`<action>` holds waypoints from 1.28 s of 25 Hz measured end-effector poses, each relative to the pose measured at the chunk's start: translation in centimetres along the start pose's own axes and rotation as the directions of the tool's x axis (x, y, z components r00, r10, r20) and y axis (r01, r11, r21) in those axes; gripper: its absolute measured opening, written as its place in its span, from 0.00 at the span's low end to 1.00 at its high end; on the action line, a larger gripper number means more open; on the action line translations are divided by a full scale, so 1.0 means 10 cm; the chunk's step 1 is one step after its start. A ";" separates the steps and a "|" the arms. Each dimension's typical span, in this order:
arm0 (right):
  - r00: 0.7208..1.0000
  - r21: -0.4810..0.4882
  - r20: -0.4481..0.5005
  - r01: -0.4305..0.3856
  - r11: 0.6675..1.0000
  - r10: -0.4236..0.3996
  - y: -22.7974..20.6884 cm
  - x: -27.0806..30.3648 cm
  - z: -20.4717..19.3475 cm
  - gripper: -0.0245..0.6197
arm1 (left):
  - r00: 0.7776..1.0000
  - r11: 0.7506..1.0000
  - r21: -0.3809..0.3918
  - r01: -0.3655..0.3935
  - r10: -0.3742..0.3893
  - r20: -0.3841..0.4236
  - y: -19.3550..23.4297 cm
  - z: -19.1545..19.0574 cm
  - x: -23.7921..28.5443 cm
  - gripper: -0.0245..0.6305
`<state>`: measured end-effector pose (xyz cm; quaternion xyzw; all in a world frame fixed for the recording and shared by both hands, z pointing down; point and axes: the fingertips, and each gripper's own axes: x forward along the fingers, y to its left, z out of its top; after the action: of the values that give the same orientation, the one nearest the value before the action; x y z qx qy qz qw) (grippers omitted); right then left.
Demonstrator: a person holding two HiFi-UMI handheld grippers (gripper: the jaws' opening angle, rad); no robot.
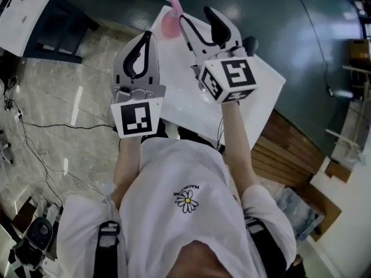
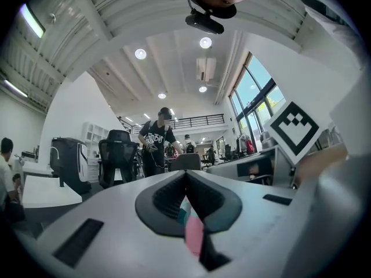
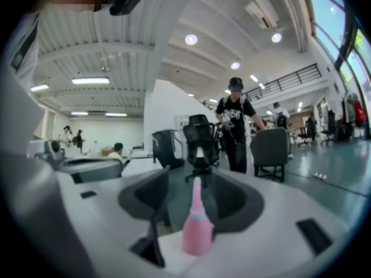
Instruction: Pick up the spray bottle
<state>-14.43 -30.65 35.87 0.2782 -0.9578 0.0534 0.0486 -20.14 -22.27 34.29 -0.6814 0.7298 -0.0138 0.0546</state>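
The pink spray bottle (image 1: 171,19) stands upright at the far edge of the white table (image 1: 264,80). My right gripper (image 1: 196,15) is open just short of it. In the right gripper view the bottle (image 3: 197,230) stands ahead in the gap of the right gripper (image 3: 197,181), with neither pad touching it. My left gripper (image 1: 148,35) hangs to the left over the table's near-left edge, shut with nothing in it. In the left gripper view the fingertips of the left gripper (image 2: 185,174) meet, and the bottle (image 2: 194,233) shows beyond through the gap lower down.
A small black object (image 1: 250,42) lies on the table by the right gripper. Cables (image 1: 52,126) trail over the floor at left. Wooden boards (image 1: 290,149) lie at right. A standing person (image 3: 236,126) and office chairs (image 3: 200,138) are beyond the table.
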 end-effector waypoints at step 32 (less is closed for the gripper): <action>0.952 -0.016 -0.304 0.014 1.000 -0.018 -0.17 1.01 -1.22 0.34 | 0.984 0.991 -0.031 -0.130 0.125 -0.129 0.40 -0.56 -0.30 0.07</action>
<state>-21.24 -35.87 49.35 0.2739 -0.9370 0.0889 0.1978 -24.46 -19.30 39.68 -0.6320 0.7740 -0.0393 -0.0043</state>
